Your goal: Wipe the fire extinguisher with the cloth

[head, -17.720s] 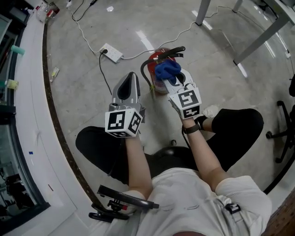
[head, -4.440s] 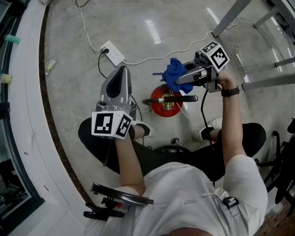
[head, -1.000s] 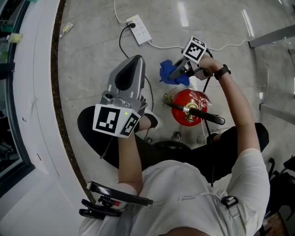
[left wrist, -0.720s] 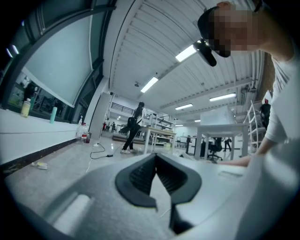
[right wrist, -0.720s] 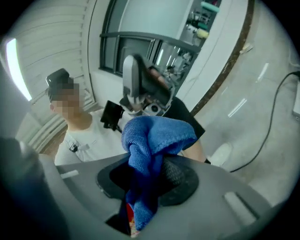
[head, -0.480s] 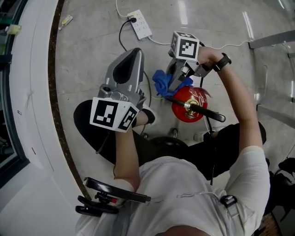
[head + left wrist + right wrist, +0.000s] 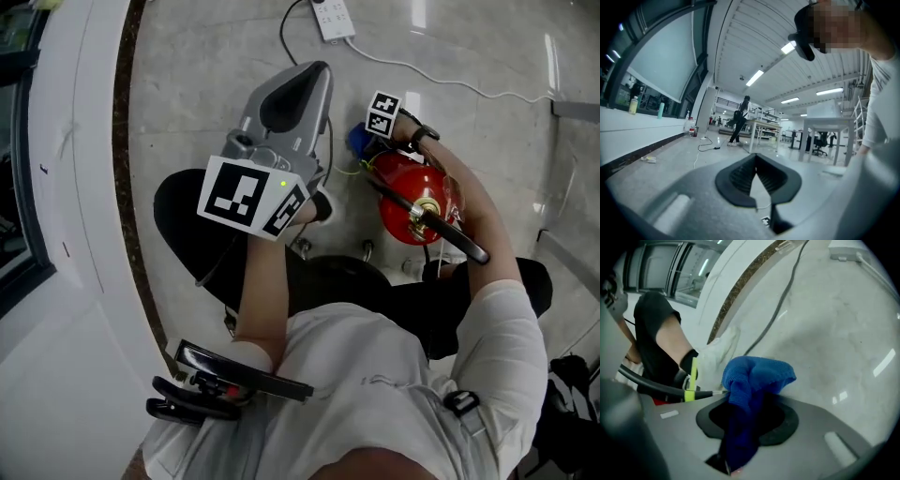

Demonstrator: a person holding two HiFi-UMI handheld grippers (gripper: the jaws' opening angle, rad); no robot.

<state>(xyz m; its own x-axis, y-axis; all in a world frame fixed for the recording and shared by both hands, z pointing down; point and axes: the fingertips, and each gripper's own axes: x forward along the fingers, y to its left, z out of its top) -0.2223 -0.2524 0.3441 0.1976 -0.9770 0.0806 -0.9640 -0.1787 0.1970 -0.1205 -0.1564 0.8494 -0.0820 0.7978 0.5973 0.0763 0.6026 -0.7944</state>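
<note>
Claw status, head view: the right claw (image 7: 375, 133) is lowered at the upper left flank of the red steel fire extinguisher (image 7: 411, 192). The blue knitted cloth (image 7: 356, 141) is bunched at its tip, against or just beside the cylinder; contact cannot be confirmed from this view. The extinguisher stands upright on the grey polished floor (image 7: 206, 84), close in front of the seated person. Its black lever handle (image 7: 445, 232) points toward the lower right. The left claw (image 7: 302, 89) is raised, apart from the extinguisher. A white power strip (image 7: 333, 14) lies farther off at the top edge.

Left gripper view: the left claw (image 7: 757, 174) has its jaws brought together at the tips with nothing between them. It points out across the room, not at the workpiece.

Right gripper view: the right claw (image 7: 749, 416) is clamped on the blue cloth (image 7: 757, 376), which bulges beyond the jaw tips. A black hose with a yellow-green tag (image 7: 670, 389) runs just beside the cloth at the left.

Step in hand, as judged: wiping the side of the cylinder below the valve. The next move calls for a firm clamp and for the cloth wad to be pressed to the shell and drawn along it, clear of the hose and lever. The free-standing cylinder may turn or tip, so the idle left claw could steady it.
</note>
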